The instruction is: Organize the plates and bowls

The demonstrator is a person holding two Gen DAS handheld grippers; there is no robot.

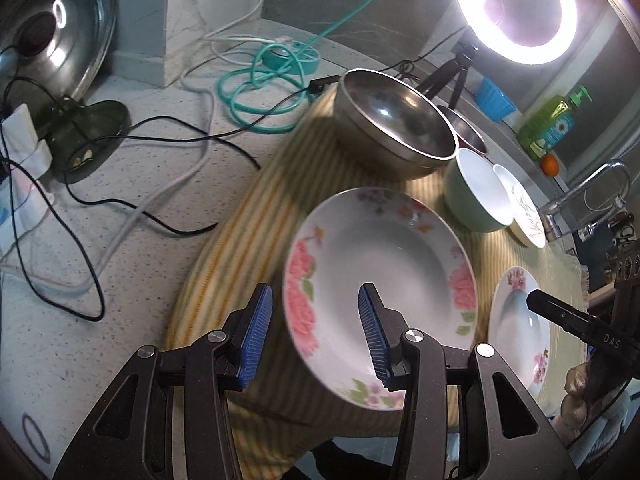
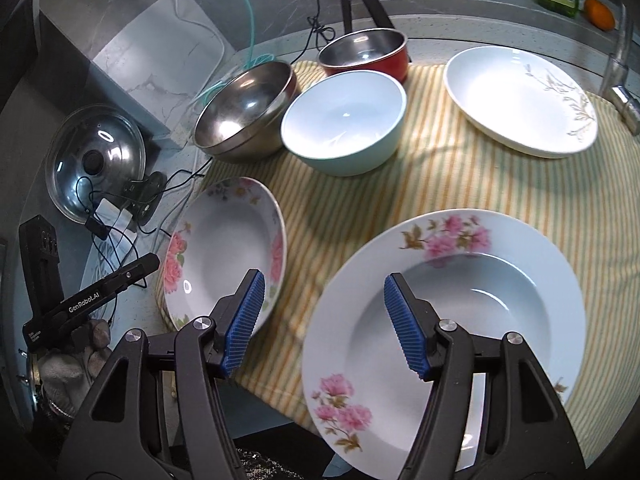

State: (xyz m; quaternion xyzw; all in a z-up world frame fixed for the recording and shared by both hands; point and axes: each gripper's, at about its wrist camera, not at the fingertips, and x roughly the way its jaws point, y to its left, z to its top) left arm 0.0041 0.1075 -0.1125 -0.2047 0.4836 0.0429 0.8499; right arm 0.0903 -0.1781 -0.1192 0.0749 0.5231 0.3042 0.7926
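Two floral soup plates (image 2: 228, 248) (image 2: 460, 320), plain plate (image 2: 520, 100), blue bowl (image 2: 344, 124), steel bowl (image 2: 244, 112), red-walled bowl (image 2: 364, 56); all upright.

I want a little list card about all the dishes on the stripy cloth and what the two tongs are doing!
Cloth: striped cloth holding all the dishes
Plates: pink-flowered plate at the left edge; another flowered plate nearest; white leaf-pattern plate at the far right
Bowls: steel bowl, pale green bowl, red-sided bowl behind
Left tongs: open, around the left plate's rim, not clamped
Right tongs: open, around the nearest plate's rim
Stacked yet: no, every dish sits separately
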